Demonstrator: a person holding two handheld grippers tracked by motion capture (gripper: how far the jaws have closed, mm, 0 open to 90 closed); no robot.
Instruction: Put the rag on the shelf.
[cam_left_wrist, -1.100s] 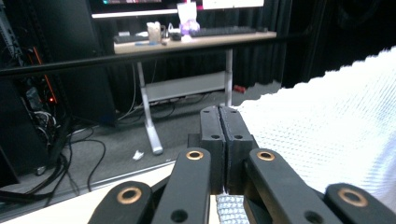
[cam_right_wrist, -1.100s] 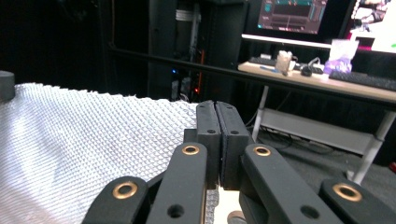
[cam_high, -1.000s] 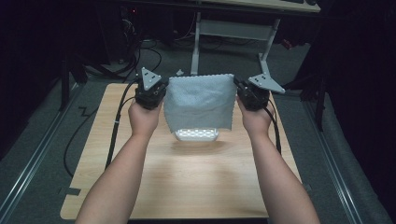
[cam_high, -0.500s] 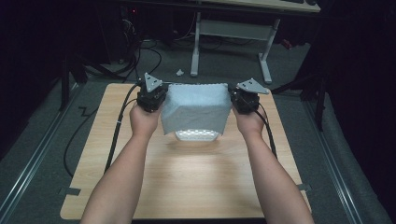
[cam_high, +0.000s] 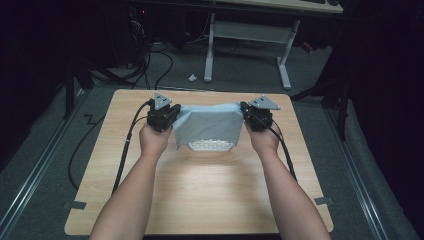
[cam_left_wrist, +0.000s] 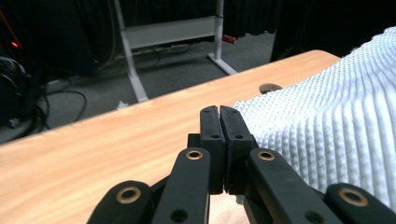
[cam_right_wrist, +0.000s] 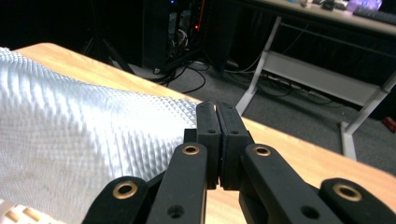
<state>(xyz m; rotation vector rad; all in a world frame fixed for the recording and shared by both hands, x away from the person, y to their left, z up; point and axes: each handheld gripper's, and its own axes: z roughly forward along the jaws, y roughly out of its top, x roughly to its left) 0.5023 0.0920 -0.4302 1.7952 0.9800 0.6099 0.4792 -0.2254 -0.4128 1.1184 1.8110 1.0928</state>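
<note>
- The left gripper (cam_high: 170, 116) is seen at about ten o'clock on the table (cam_high: 200, 200), clenched on the left corner of the white cloth (cam_high: 207, 125).
- The white cloth is stretched between both grippers toward twelve o'clock; its lower edge hangs onto the table, where a brightly lit patch is seen.
- The right gripper (cam_high: 248, 114) is placed at about two o'clock, its jaws clamped on the cloth's right corner.

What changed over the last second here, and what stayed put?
Both hands came down toward the table, the left gripper and right gripper lowering the white cloth stretched between them. Both grippers stay shut on its corners; nothing was let go.
</note>
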